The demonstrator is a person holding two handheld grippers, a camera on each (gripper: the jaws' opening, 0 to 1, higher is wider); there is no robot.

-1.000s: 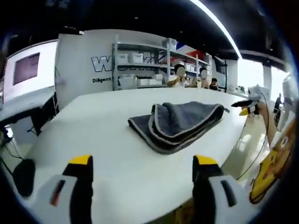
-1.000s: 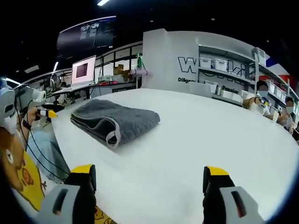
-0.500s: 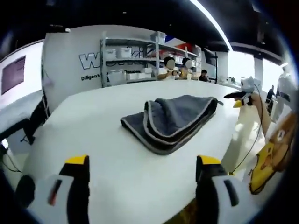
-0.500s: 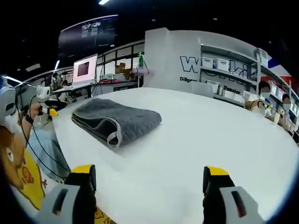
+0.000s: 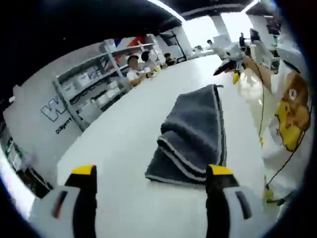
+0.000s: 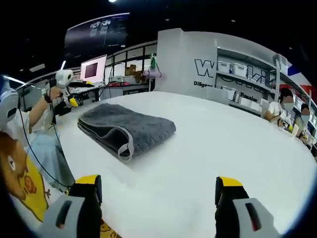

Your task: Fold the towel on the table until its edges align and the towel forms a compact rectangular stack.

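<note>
The grey towel [image 6: 125,129] lies on the white table [image 6: 213,148], already folded into several layers. The left gripper [image 5: 151,173] and right gripper [image 6: 156,186] both have their jaws spread apart and hold nothing, neither touching the cloth. Judging by the layers, the fold looks nearly complete, though the stacked edges at the near end seem slightly staggered; the tilted left gripper view makes that hard to confirm. Squaring it well would call for pinching the loose corner low and drawing it flush, without dragging the lower layers. The cloth is plush microfibre with a pale stitched border and soft rounded folds; the tabletop is smooth and glossy.
</note>
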